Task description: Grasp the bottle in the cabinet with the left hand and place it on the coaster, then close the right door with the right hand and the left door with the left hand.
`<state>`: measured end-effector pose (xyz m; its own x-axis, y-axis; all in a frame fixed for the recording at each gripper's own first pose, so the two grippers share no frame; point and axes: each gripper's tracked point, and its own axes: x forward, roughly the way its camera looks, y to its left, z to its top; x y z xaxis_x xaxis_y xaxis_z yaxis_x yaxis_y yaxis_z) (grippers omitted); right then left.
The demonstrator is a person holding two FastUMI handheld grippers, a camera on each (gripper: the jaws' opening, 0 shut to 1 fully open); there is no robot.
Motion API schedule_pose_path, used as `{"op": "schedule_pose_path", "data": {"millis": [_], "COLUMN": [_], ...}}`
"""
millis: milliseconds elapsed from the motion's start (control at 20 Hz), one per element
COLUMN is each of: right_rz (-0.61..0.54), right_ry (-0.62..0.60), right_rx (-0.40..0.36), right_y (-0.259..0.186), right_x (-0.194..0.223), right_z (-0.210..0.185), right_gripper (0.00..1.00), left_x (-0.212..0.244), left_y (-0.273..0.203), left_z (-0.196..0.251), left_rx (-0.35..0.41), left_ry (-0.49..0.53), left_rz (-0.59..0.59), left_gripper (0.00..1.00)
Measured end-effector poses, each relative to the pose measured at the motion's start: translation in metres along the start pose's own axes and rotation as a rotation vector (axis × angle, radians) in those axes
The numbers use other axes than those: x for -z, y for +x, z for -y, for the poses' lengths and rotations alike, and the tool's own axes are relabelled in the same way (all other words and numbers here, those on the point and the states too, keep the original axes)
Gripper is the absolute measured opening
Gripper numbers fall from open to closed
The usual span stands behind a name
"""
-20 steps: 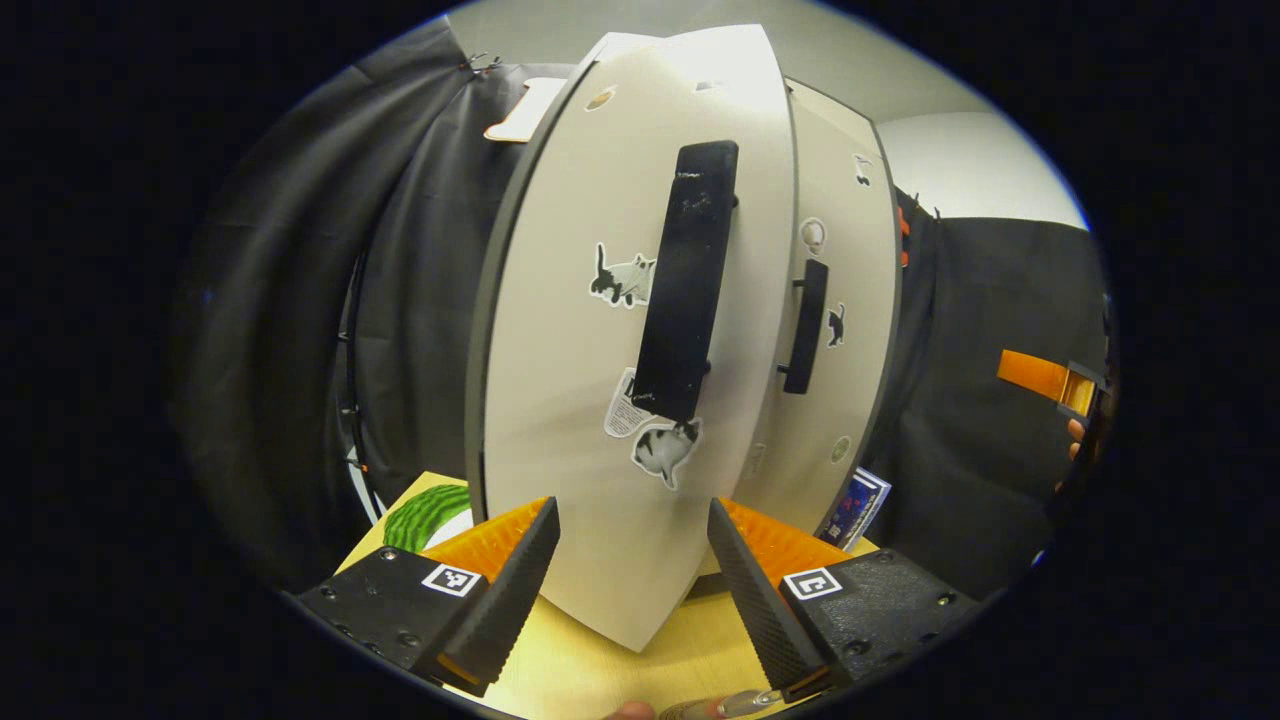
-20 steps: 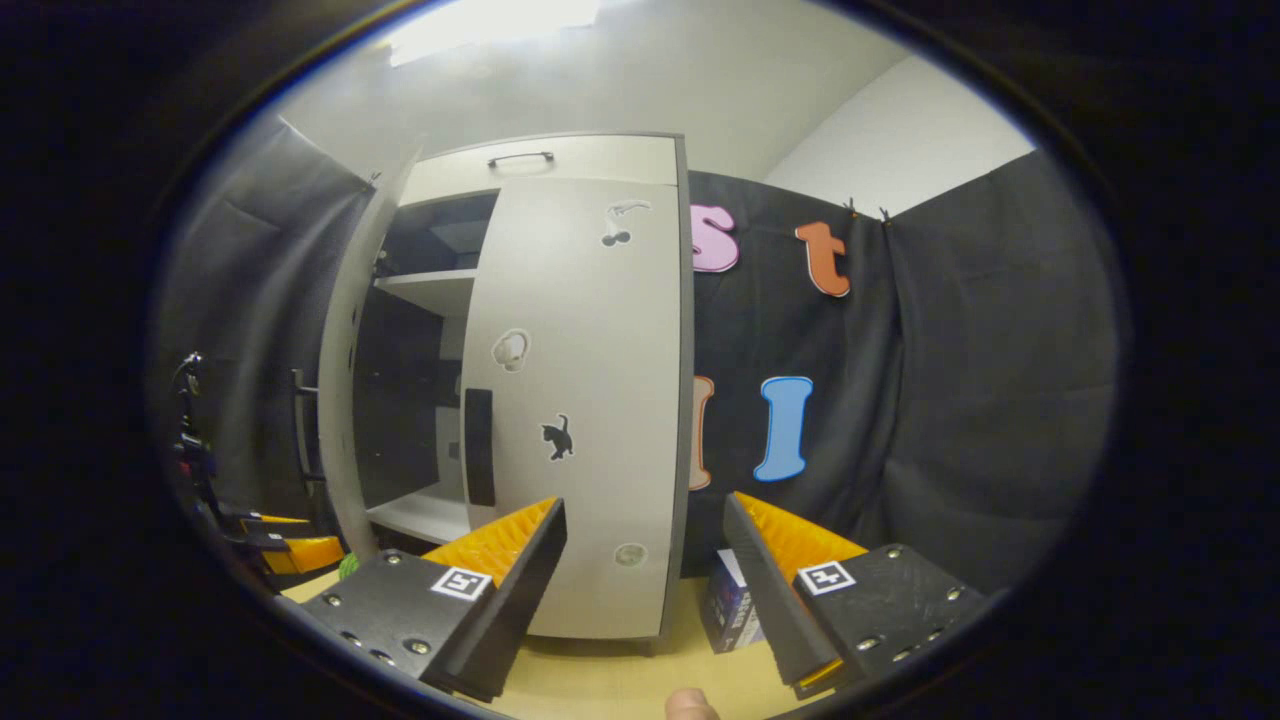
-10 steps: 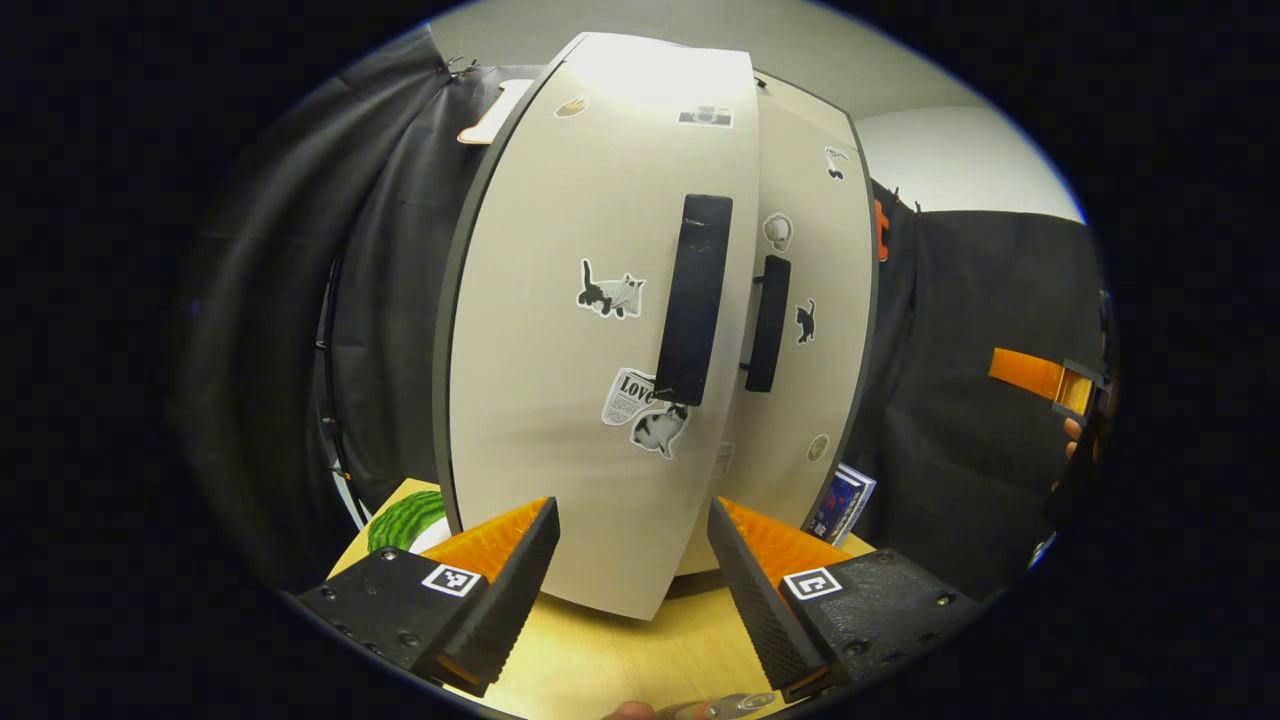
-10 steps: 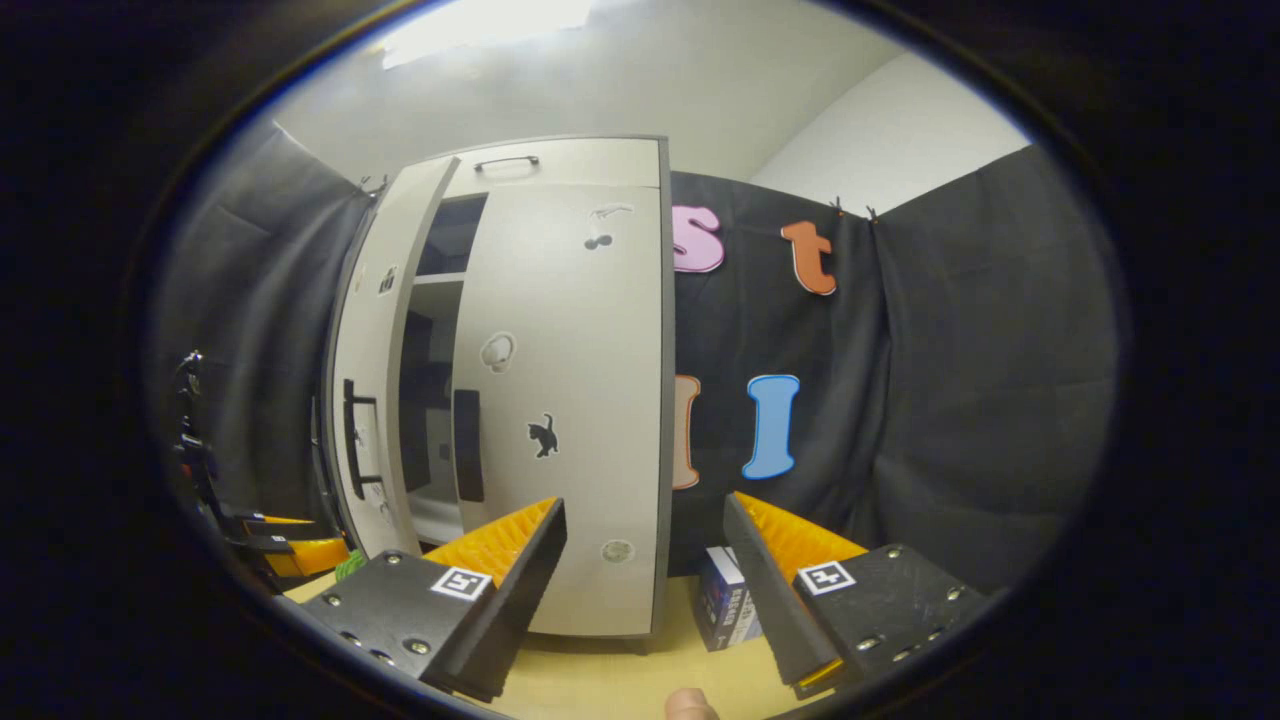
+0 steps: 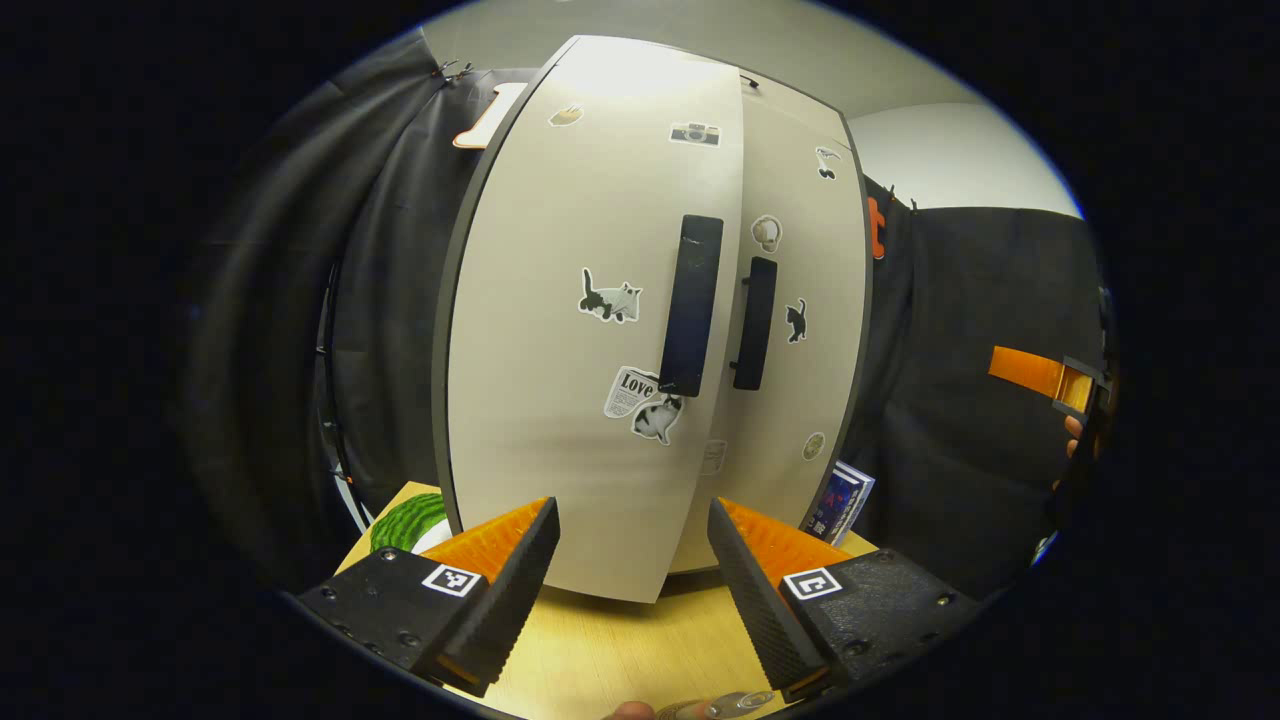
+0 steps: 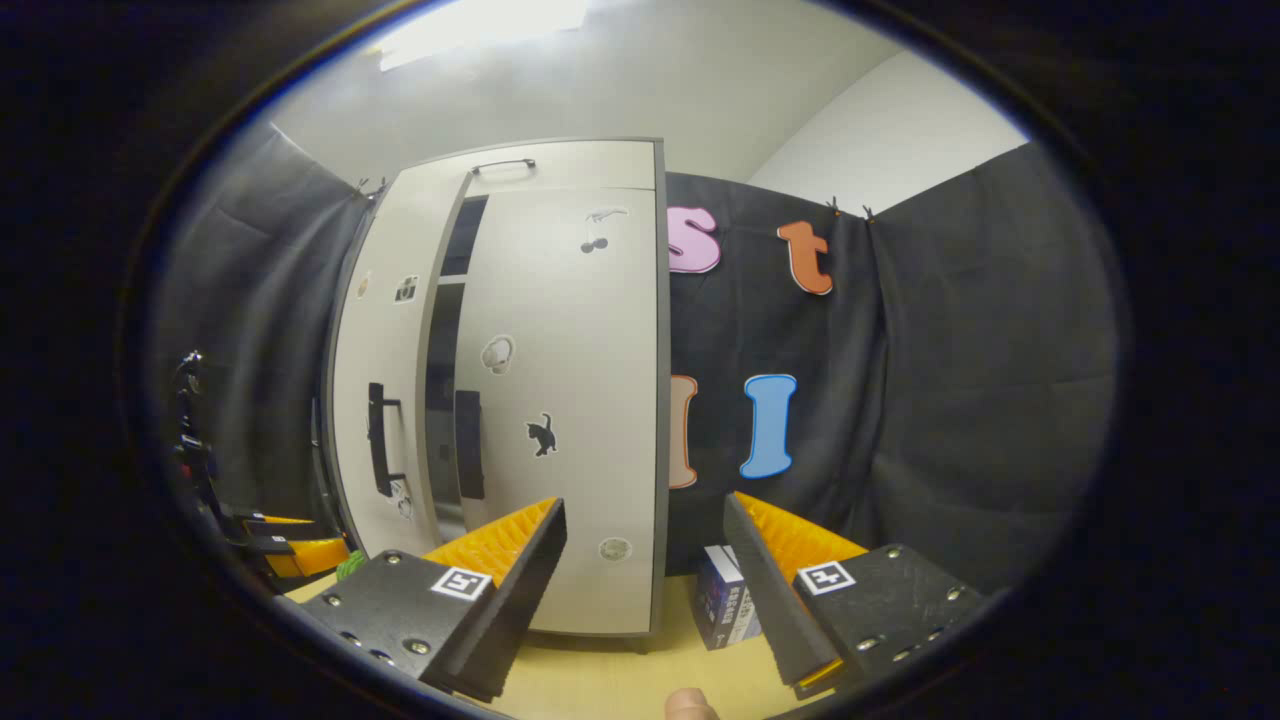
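The white cabinet stands on the wooden table. Its right door [image 6: 560, 400] lies flat against the cabinet. The left door [image 5: 570, 330], with cat stickers and a black handle [image 5: 690, 305], is almost shut, leaving a narrow dark gap [image 6: 445, 380]. My left gripper [image 5: 633, 590] is open just in front of the left door's bottom edge. Farther back, my right gripper [image 6: 645, 590] is open and faces the right door, with nothing between its fingers. A green watermelon-patterned coaster [image 5: 410, 518] peeks out left of the cabinet, partly hidden by the door.
A small blue box [image 6: 725, 605] stands on the table [image 5: 610, 655] at the cabinet's right foot. Black cloth walls close in behind and on both sides. The right gripper [image 5: 1045, 375] sits at the far right of the left gripper view.
The left door has swung further toward the cabinet, and the dark gap has narrowed to a slit. The right gripper has barely moved.
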<state>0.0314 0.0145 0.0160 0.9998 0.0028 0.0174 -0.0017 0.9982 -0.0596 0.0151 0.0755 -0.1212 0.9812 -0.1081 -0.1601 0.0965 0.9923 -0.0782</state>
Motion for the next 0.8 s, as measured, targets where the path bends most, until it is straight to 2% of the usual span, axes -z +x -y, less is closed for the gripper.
{"op": "schedule_pose_path", "data": {"millis": [800], "right_rz": [-0.003], "right_ry": [0.001], "right_rx": [-0.006], "right_y": [-0.003], "right_x": [0.001], "right_z": [-0.005], "right_gripper": [0.95], "left_x": [-0.011], "left_y": [-0.001], "left_z": [-0.006], "left_rx": [-0.029], "left_ry": [-0.012], "left_rz": [0.03], "left_gripper": [0.94]}}
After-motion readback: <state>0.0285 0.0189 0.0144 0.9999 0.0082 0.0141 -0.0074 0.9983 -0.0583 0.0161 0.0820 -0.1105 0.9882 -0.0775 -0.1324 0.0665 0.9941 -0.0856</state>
